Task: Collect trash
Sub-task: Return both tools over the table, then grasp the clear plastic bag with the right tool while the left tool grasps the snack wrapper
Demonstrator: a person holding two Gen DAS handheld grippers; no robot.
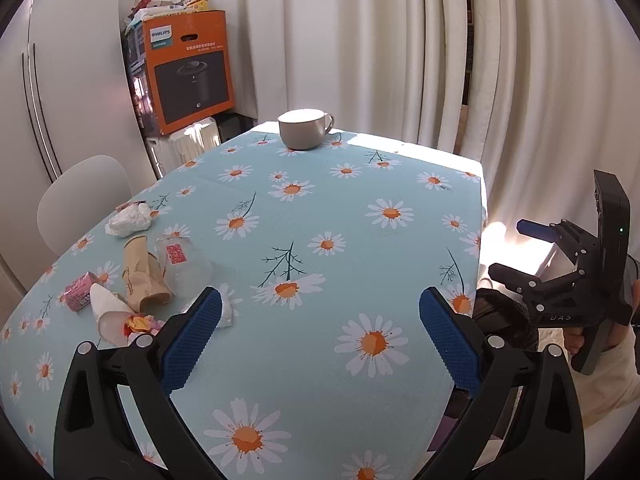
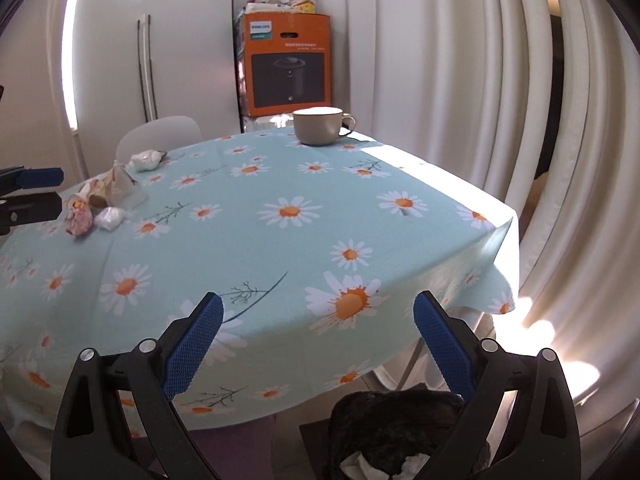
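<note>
The task is judged barely begun: the trash pile (image 1: 136, 276) remains at the left edge of the table (image 1: 360, 264), some paper is seen in the black bin bag (image 2: 396, 432), and both the left gripper (image 1: 320, 336) and the right gripper (image 2: 318, 336) are held with jaws wide apart and empty.

black plastic left tongs (image 1: 320, 308), blue ribbed pads (image 1: 192, 340), silver screws fitted, right tongs (image 2: 318, 316) built the same
</note>
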